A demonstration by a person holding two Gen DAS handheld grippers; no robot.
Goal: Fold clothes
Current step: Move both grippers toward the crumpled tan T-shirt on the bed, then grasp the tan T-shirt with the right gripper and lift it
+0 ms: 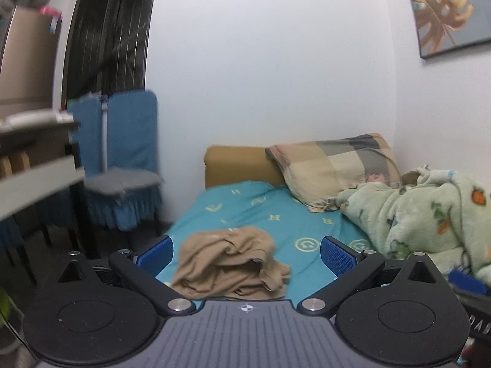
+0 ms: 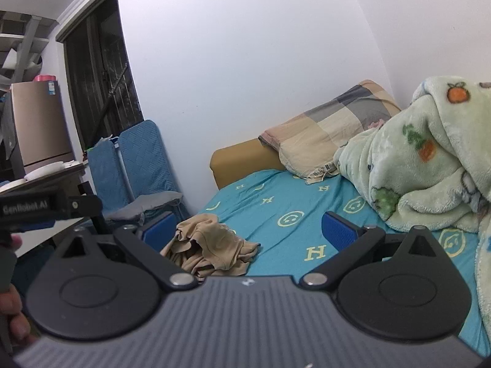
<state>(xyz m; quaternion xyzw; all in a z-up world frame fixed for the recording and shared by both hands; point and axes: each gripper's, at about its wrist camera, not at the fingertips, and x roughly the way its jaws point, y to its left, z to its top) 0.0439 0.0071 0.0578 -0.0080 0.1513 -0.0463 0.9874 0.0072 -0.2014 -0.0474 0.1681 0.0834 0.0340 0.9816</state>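
Note:
A crumpled tan garment [image 1: 231, 260] lies in a heap on the teal bed sheet [image 1: 245, 211] near the bed's front edge. My left gripper [image 1: 245, 253] is open, its blue pads wide apart, held above and short of the heap without touching it. In the right wrist view the same tan garment [image 2: 208, 245] sits low and left of centre on the sheet [image 2: 276, 202]. My right gripper [image 2: 249, 230] is open too, with nothing between its blue pads. The body of the left gripper tool [image 2: 46, 207] shows at the left edge with a hand [image 2: 12, 316] below it.
A checked pillow [image 1: 334, 168] leans on the mustard headboard [image 1: 239, 162]. A bunched pale green fleece blanket [image 2: 429, 165] fills the bed's right side. Left of the bed stand a blue-covered chair [image 1: 122, 159], a table [image 1: 33, 153] and a fridge [image 2: 36, 122].

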